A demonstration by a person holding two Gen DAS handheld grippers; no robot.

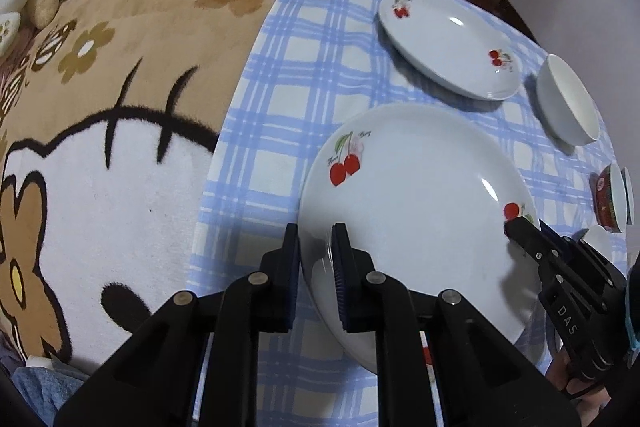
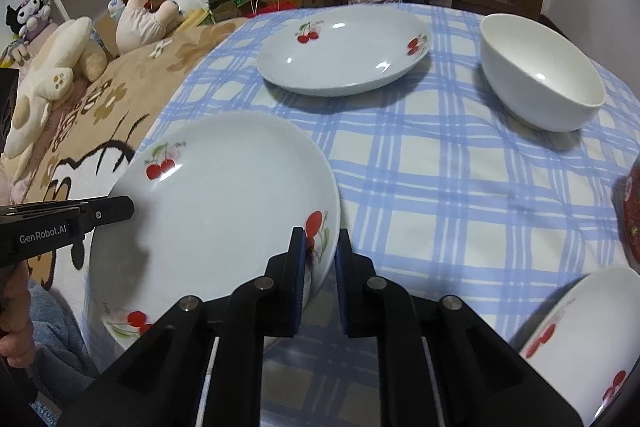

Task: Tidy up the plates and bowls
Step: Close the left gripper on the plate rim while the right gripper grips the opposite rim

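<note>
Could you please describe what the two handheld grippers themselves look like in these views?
Both are matte black plastic, with silver round pivot pins and ribbed dark-blue pads. The left gripper carries white "GenRobot.AI" lettering; the right gripper shows "DAS". A bare hand grips the left one.

Lighting: moderate indoor light from above, slightly cool; small white glare spots on the near plate (image 1: 420, 211) and the far plate (image 2: 344, 51), and soft shadows cast on the checked cloth (image 2: 440, 179) beneath the white bowl (image 2: 544, 83). Quality: strong fisheye bending with black corner vignette; far room dim and soft.
</note>
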